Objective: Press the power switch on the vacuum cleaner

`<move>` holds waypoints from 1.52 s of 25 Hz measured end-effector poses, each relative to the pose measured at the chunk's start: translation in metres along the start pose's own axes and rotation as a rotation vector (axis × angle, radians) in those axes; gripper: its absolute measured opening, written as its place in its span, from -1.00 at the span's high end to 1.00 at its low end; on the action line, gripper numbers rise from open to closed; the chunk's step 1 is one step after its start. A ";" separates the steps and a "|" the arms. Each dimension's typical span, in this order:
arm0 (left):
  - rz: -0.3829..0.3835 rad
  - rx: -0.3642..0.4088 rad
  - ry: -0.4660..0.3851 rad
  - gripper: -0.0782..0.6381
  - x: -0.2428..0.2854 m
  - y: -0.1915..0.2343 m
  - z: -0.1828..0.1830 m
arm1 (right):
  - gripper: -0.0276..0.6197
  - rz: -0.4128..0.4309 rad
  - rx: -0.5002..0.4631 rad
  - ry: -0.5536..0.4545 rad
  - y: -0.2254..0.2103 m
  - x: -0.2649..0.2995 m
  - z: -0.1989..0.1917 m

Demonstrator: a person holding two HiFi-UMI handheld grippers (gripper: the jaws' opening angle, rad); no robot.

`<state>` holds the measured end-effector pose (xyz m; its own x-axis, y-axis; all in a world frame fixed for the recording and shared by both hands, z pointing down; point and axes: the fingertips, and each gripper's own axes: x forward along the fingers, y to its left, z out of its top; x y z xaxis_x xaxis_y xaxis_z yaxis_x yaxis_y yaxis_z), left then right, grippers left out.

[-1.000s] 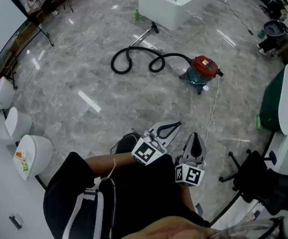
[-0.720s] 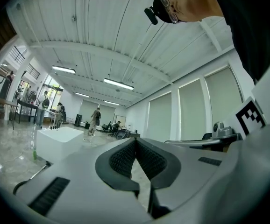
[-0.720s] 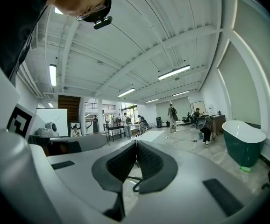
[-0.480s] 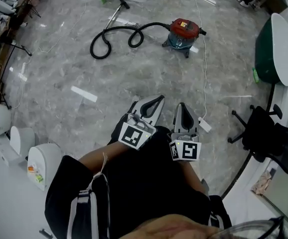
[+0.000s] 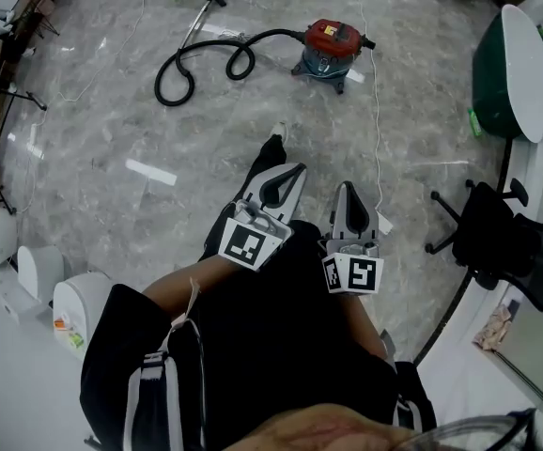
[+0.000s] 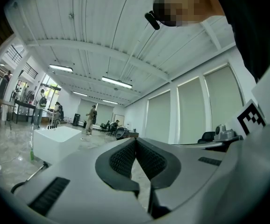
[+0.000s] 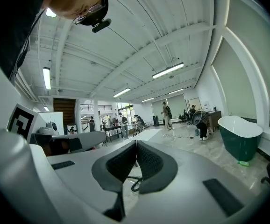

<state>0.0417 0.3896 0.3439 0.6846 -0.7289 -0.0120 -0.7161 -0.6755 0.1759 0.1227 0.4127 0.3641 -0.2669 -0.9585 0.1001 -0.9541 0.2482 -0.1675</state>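
A red and teal vacuum cleaner (image 5: 329, 45) stands on the grey marble floor at the top of the head view, its black hose (image 5: 201, 66) looping left to a metal wand. My left gripper (image 5: 290, 171) and right gripper (image 5: 346, 191) are held close to my body, well short of the vacuum, pointing toward it. Both are shut with nothing between the jaws. In the left gripper view the left gripper (image 6: 135, 139) points across the room; in the right gripper view the right gripper (image 7: 136, 144) has its tips together, with a loop of the black hose (image 7: 134, 185) low behind them.
A white cable (image 5: 378, 111) runs down the floor from the vacuum past my right gripper. A green bathtub (image 5: 503, 73) and a black office chair (image 5: 497, 242) stand at the right. White toilets (image 5: 74, 303) line the left edge. A white block (image 6: 55, 141) stands far ahead.
I have walked toward the vacuum; it has shifted up and left in the head view. Both grippers stay shut and have risen slightly in the frame.
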 end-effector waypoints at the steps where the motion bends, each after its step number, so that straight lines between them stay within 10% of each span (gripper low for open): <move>1: -0.012 -0.004 0.001 0.73 0.005 -0.002 -0.001 | 0.86 -0.006 -0.003 0.000 -0.004 0.001 0.001; 15: -0.102 0.013 -0.044 0.73 0.104 0.024 0.003 | 0.86 -0.075 -0.026 -0.018 -0.074 0.071 0.015; 33: -0.041 0.039 0.035 0.73 0.264 0.183 0.011 | 0.86 -0.064 0.029 0.068 -0.129 0.301 0.027; 38: -0.048 -0.056 0.042 0.73 0.286 0.222 0.019 | 0.86 -0.084 0.012 0.128 -0.128 0.350 0.029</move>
<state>0.0757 0.0291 0.3604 0.7236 -0.6899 0.0195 -0.6746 -0.7011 0.2309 0.1556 0.0409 0.3918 -0.2018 -0.9499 0.2386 -0.9723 0.1651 -0.1653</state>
